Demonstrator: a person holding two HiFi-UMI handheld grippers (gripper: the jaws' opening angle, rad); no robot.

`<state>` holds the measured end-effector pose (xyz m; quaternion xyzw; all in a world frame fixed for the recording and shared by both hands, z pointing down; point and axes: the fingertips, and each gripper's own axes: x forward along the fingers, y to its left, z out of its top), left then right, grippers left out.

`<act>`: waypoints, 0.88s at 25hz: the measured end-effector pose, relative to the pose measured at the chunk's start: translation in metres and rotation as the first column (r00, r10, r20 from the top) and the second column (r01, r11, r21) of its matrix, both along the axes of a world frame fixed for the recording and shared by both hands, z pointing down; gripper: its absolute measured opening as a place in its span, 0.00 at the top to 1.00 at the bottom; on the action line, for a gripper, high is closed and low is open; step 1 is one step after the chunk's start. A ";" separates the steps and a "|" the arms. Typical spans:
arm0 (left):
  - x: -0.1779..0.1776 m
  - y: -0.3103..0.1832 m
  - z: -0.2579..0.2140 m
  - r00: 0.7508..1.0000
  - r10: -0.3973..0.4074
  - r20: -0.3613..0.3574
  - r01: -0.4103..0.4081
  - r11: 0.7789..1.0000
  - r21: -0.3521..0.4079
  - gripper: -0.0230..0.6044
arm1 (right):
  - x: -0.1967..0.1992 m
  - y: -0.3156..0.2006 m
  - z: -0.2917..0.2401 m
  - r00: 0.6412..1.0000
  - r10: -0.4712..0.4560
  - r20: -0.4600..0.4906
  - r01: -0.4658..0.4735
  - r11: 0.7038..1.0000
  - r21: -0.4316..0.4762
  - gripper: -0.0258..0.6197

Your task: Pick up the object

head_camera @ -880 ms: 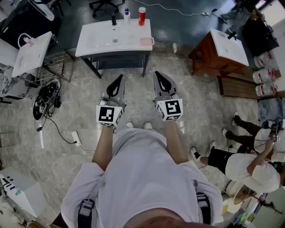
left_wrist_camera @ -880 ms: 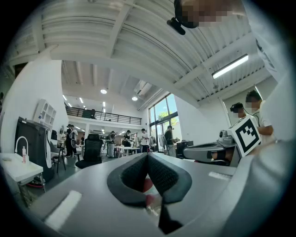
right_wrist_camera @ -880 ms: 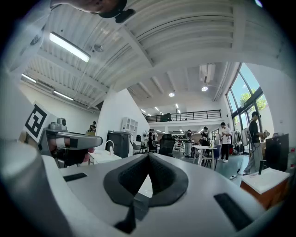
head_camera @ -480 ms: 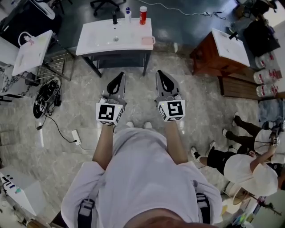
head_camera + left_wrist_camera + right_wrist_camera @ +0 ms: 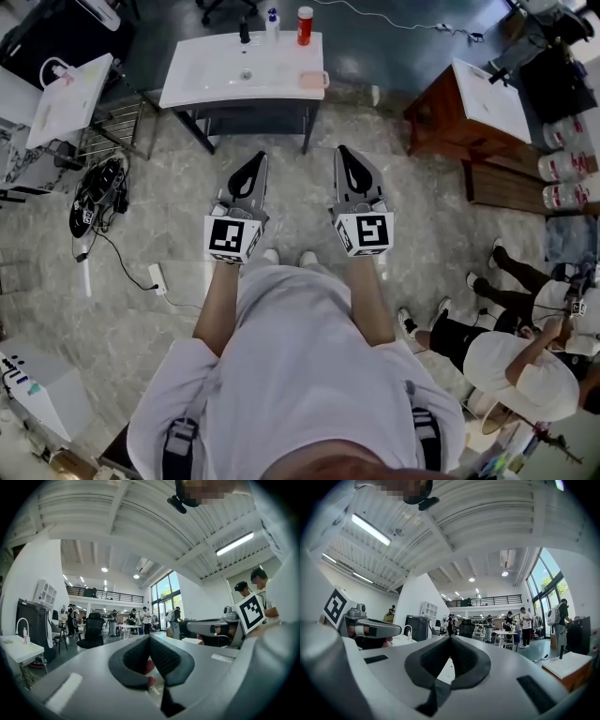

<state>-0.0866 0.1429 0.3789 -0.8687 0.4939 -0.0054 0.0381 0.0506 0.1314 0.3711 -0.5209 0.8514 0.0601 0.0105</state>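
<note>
Head view: we hold our left gripper (image 5: 254, 159) and right gripper (image 5: 345, 152) closed and empty, well short of the white washbasin table (image 5: 208, 77), whose red cylindrical bottle (image 5: 305, 25), presumably our object, unopened jaws could topple.

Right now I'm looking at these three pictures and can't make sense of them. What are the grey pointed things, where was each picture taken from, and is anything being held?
There is no robot here. A person holds a tool in each hand: the left gripper and the right gripper. The top-down picture comes from a camera on the person's head. The other two come from cameras riding on each tool, looking along its two jaws. Both pairs of jaws are closed, with nothing between them. The marker cubes are part of the tools. Ahead stands a white washbasin table with a red bottle, a small blue-topped bottle, a dark tap and a small pink object. Nothing has been picked up yet.
</note>
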 end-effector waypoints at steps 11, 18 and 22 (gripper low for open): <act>0.037 0.013 0.010 0.997 -0.060 0.040 0.061 0.998 -0.026 0.97 | 0.046 0.006 0.016 0.999 -0.048 0.002 0.048 0.999 -0.025 0.96; 0.052 0.025 0.016 0.996 -0.065 0.062 0.067 0.997 -0.035 0.97 | 0.059 0.018 0.023 0.998 -0.065 0.001 0.065 0.998 -0.023 0.96; 0.061 0.015 0.022 0.996 -0.046 0.073 0.049 0.998 -0.036 0.97 | 0.068 0.013 0.030 0.999 -0.050 0.015 0.051 0.998 -0.032 0.96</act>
